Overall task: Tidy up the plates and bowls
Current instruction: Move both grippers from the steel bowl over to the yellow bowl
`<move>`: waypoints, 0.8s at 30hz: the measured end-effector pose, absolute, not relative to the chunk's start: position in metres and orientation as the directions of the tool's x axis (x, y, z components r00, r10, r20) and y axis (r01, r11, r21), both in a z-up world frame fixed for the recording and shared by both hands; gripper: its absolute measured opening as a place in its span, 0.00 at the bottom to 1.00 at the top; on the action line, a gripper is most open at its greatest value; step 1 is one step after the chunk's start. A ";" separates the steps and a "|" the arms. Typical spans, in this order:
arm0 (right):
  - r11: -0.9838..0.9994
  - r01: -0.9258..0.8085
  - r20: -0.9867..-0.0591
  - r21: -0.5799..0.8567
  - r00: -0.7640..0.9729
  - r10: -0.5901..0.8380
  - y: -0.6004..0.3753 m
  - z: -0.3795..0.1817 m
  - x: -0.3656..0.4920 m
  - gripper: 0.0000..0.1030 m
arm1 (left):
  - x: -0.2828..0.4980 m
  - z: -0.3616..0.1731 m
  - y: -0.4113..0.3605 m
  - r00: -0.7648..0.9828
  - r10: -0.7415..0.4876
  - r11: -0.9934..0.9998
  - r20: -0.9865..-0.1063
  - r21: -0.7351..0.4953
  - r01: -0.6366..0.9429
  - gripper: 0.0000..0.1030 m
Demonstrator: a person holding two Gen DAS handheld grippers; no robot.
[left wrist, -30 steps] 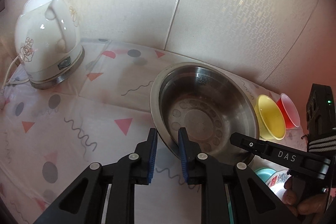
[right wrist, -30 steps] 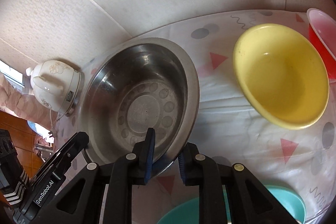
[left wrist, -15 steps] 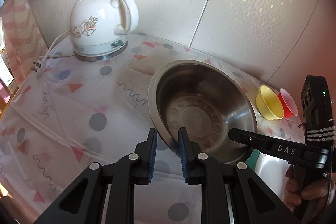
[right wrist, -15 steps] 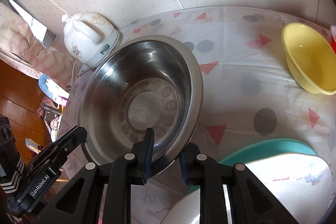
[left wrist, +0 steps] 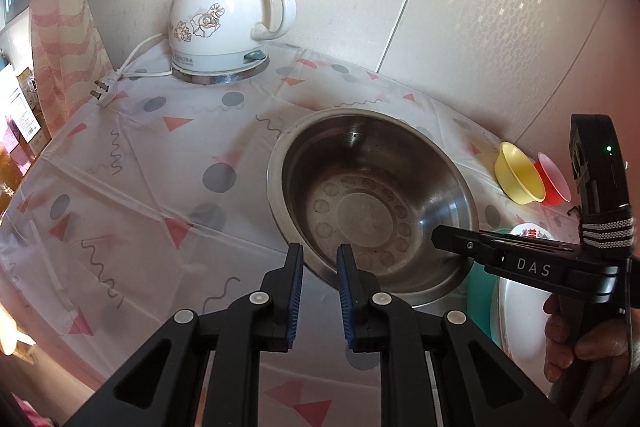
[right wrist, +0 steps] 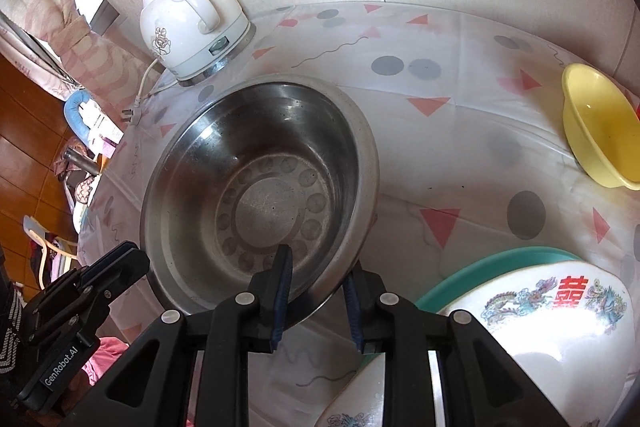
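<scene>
A large steel bowl point(left wrist: 360, 195) point(right wrist: 260, 167) sits between both grippers over the patterned tablecloth. My left gripper point(left wrist: 320, 267) has its jaws closing on the bowl's near rim, one pad inside and one outside. My right gripper point(right wrist: 316, 279) holds the opposite rim the same way; its jaws are opening, with the rim still between the pads and touching them. Each gripper shows from the side in the other's view, the right gripper point(left wrist: 444, 237) and the left gripper point(right wrist: 124, 259). Beside the bowl, a white decorated plate point(right wrist: 560, 327) point(left wrist: 520, 315) lies on a teal plate point(right wrist: 500, 263).
A yellow bowl point(left wrist: 518, 177) point(right wrist: 600, 127) and a red bowl point(left wrist: 554, 179) stand by the wall at the right. A white kettle point(left wrist: 224, 19) point(right wrist: 188, 27) with its loose plug point(left wrist: 102, 91) stands at the back left. The table's left edge point(left wrist: 40, 167) drops to the floor.
Both grippers have carried the steel bowl back from the wall. The kettle and the yellow bowl now look farther off, and the teal and white plates have come into view beside the bowl.
</scene>
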State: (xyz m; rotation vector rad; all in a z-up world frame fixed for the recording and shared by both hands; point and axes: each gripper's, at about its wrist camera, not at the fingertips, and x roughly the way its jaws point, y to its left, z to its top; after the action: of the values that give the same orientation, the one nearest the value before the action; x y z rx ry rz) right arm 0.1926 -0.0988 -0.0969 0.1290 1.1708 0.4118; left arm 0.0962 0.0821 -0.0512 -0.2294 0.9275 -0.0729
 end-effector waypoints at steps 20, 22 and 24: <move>0.867 0.144 -0.740 0.478 0.598 0.309 -0.254 -0.062 0.173 0.29 | 0.124 -0.009 0.017 0.619 -0.255 0.966 -0.743 -0.216 0.139 0.17; 0.849 0.202 -0.741 0.488 0.610 0.280 -0.276 -0.065 0.172 0.29 | 0.133 -0.006 -0.003 0.606 -0.272 0.962 -0.747 -0.203 0.182 0.17; 0.834 0.247 -0.745 0.494 0.615 0.259 -0.294 -0.068 0.173 0.29 | 0.145 -0.008 -0.022 0.583 -0.293 0.955 -0.758 -0.198 0.221 0.17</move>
State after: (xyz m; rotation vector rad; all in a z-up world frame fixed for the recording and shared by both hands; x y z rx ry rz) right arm 0.1730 -0.2937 -0.0684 0.6071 0.9242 0.0073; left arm 0.1447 -0.0225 -0.0075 -0.0854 0.8997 -0.3003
